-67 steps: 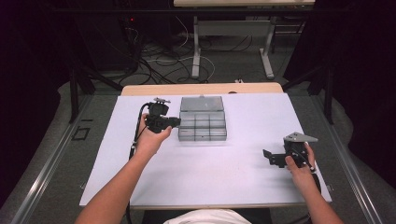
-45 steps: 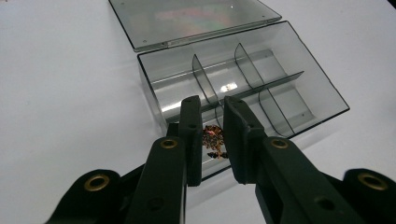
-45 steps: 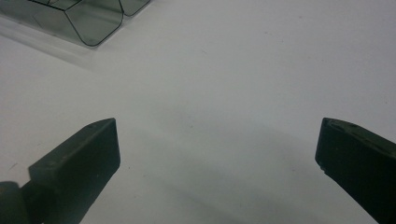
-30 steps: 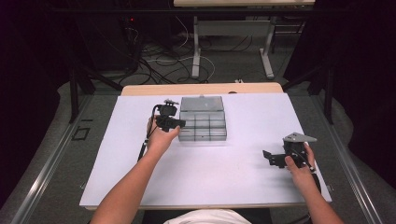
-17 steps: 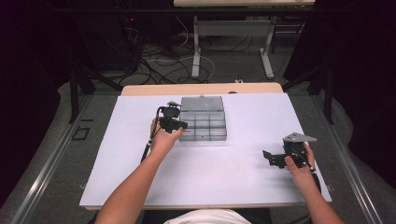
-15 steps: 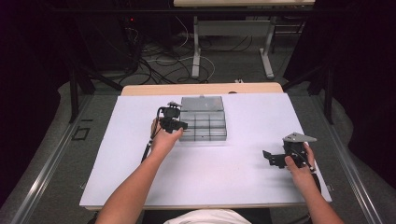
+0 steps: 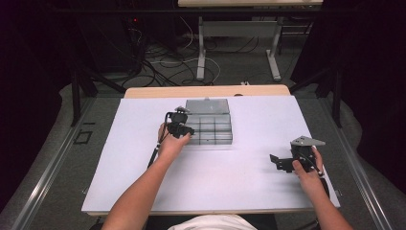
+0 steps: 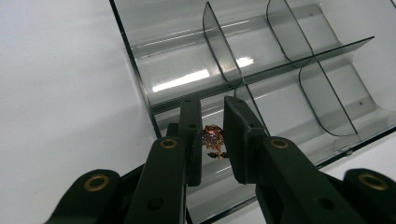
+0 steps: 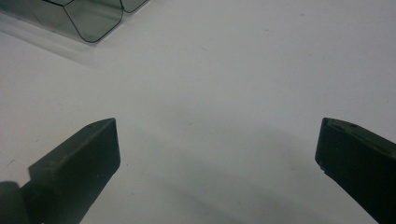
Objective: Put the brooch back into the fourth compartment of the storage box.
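A clear grey compartment box (image 7: 210, 127) lies open on the white table, its lid tilted back. My left gripper (image 7: 187, 132) hangs over the box's near left corner. Seen along its own jaws, my left gripper (image 8: 213, 142) is shut on a small gold-and-purple trinket (image 8: 213, 140), held above the near left compartment (image 8: 205, 119) of the box (image 8: 280, 88). My right gripper (image 7: 275, 160) rests low over the table at the right, pointing left. In its own view the right gripper (image 9: 217, 149) stands wide open with bare white table between the jaws.
The box's curved dividers (image 8: 219, 46) split it into several compartments, and those in view hold nothing. A corner of the box (image 9: 88, 21) shows at the top left of the right gripper view. The white tabletop (image 7: 225, 177) spreads between the two hands.
My left hand has moved right and down from beside the box to over its near left corner. The right hand has stayed in place.
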`<act>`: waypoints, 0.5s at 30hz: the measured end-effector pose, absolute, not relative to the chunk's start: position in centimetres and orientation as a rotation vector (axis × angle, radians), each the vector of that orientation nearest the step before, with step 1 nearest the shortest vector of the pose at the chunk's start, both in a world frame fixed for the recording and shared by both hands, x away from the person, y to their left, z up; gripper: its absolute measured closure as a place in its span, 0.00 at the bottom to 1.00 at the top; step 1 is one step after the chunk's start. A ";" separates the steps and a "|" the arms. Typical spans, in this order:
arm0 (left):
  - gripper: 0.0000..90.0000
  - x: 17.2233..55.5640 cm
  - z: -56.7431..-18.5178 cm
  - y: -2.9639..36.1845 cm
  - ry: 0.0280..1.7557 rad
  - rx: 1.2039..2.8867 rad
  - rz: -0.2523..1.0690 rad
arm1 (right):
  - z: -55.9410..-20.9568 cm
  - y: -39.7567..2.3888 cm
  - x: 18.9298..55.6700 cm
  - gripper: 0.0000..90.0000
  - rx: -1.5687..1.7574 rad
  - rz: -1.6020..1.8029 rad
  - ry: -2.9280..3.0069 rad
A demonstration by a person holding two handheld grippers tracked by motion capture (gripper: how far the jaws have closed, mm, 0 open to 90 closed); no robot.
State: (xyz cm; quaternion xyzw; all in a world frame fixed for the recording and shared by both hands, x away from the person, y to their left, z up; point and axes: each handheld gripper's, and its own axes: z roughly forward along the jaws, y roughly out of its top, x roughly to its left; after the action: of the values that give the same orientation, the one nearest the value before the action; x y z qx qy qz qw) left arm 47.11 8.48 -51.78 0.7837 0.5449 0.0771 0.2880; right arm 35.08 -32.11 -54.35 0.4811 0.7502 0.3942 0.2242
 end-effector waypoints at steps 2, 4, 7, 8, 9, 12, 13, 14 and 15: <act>0.87 47.2 -51.9 8.5 1.456 2.095 0.203 | -54.3 -32.1 35.1 0.00 1.324 1.084 2.071; 0.87 47.2 -52.0 8.4 1.458 2.097 0.206 | -54.4 -32.1 35.1 0.00 1.321 1.090 2.072; 0.86 47.2 -52.1 8.2 1.457 2.101 0.201 | -54.3 -32.1 35.1 0.00 1.325 1.089 2.072; 0.86 47.3 -52.1 8.2 1.455 2.104 0.204 | -54.3 -32.1 35.0 0.00 1.329 1.092 2.070; 0.86 47.3 -52.2 8.2 1.454 2.107 0.206 | -54.3 -32.2 35.0 0.00 1.329 1.092 2.070; 0.86 47.3 -52.3 8.1 1.458 2.109 0.205 | -54.3 -32.2 35.0 0.00 1.330 1.093 2.066; 0.86 47.3 -52.3 8.1 1.456 2.112 0.203 | -54.3 -32.2 35.0 0.00 1.332 1.089 2.067; 0.86 47.3 -52.3 8.0 1.456 2.111 0.202 | -54.3 -32.2 35.0 0.00 1.330 1.093 2.067; 0.85 47.3 -52.4 8.0 1.455 2.111 0.202 | -54.3 -32.2 34.9 0.00 1.332 1.093 2.065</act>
State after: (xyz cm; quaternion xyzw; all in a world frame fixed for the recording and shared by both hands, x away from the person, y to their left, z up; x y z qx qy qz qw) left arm 47.28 8.01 -52.35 0.7877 0.5430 0.0755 0.2809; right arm 34.94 -32.23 -54.32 0.4826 0.7484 0.3959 0.2242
